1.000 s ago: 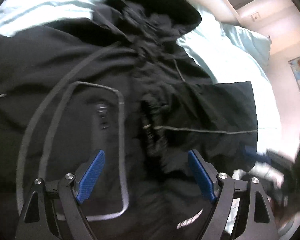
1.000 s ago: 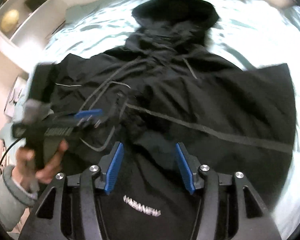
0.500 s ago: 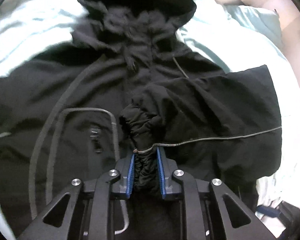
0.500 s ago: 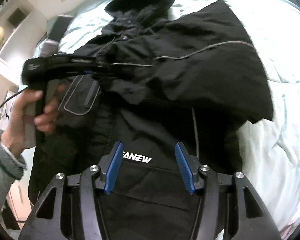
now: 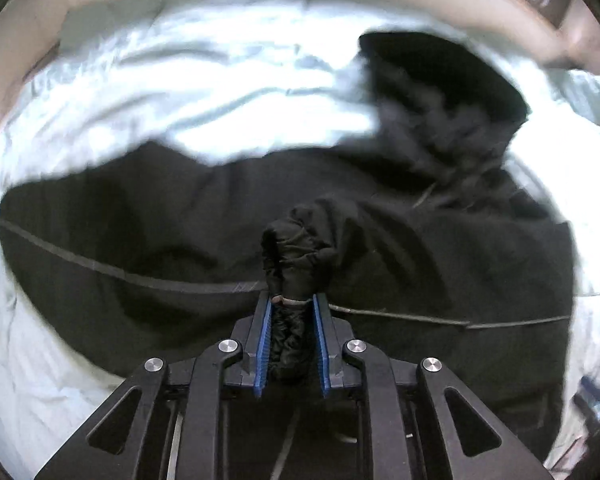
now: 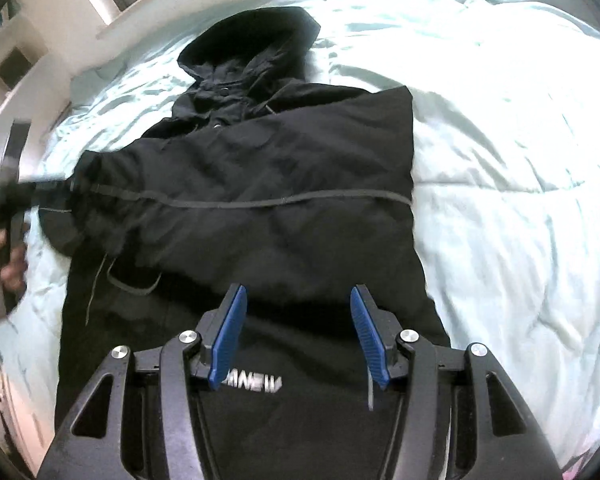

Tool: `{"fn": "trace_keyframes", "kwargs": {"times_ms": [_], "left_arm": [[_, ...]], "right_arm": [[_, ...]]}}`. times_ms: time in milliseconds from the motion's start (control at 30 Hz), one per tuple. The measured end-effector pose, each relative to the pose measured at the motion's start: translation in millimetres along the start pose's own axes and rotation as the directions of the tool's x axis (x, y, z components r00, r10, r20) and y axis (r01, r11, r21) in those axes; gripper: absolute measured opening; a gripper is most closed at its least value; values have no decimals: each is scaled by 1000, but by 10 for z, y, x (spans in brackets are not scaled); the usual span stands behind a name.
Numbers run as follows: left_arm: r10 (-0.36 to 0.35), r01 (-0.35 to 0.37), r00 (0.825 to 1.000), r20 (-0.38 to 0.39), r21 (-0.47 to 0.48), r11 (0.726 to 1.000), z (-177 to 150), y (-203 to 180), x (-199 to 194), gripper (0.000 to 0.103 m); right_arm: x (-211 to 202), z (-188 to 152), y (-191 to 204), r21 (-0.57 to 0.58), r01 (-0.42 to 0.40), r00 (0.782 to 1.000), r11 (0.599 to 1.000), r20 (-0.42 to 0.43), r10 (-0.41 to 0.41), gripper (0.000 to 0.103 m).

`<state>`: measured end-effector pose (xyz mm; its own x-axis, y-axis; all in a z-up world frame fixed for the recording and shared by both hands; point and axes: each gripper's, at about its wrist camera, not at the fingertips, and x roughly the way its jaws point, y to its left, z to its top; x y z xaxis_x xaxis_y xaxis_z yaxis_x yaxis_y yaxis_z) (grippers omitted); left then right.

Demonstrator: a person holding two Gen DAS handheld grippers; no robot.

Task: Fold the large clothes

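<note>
One pale blue-green duvet point(image 6: 500, 208) is covering the bed and filling the right wrist view from 12 to 5 o'clock. One black hooded jacket point(image 6: 284, 184) is lying on it, running from the centre of that view down to 6 o'clock. Its hood point(image 6: 252, 44) is pointing toward 11 o'clock, and one sleeve point(image 6: 204, 184) is stretching across the chest toward 9 o'clock. A thin grey piping line point(image 6: 284, 202) is crossing that sleeve, and a white logo point(image 6: 256, 383) is showing on the hem near 6 o'clock. One left gripper point(image 5: 291, 320) is clamping the bunched cuff point(image 5: 296, 256) of the sleeve between its blue pads point(image 5: 265, 344); a hand point(image 6: 4, 256) is gripping its handle at 9 o'clock in the right wrist view. One right gripper point(image 6: 296, 336) is hovering over the hem, jaws standing apart, nothing between them.
</note>
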<state>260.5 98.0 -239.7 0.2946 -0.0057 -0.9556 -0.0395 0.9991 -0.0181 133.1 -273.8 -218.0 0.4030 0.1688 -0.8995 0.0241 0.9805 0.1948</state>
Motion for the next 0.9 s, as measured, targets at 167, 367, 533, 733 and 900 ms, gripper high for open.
{"fn": "trace_keyframes", "kwargs": {"times_ms": [167,367,533,733,900], "left_arm": [[49,-46,996,-79,50,998,-284,93,379,27],[-121,118,991,-49,-51,992,-278,438,107,32],[-187,196,978,89,-99,976,-292,801,-360,32],[-363,361,927,94,38,932,-326,260,-411,42],[-255,259,964,-69,54,964,-424,-189,449,47]], "right_arm": [[525,260,253,-64,131,990,989,-45,-134,58],[1225,180,266,-114,213,954,970,-189,-232,58],[860,265,182,-48,85,980,995,-174,-92,58],[629,416,385,-42,63,994,997,-90,-67,58],[1260,259,485,-113,174,944,978,-265,-199,58]]}}
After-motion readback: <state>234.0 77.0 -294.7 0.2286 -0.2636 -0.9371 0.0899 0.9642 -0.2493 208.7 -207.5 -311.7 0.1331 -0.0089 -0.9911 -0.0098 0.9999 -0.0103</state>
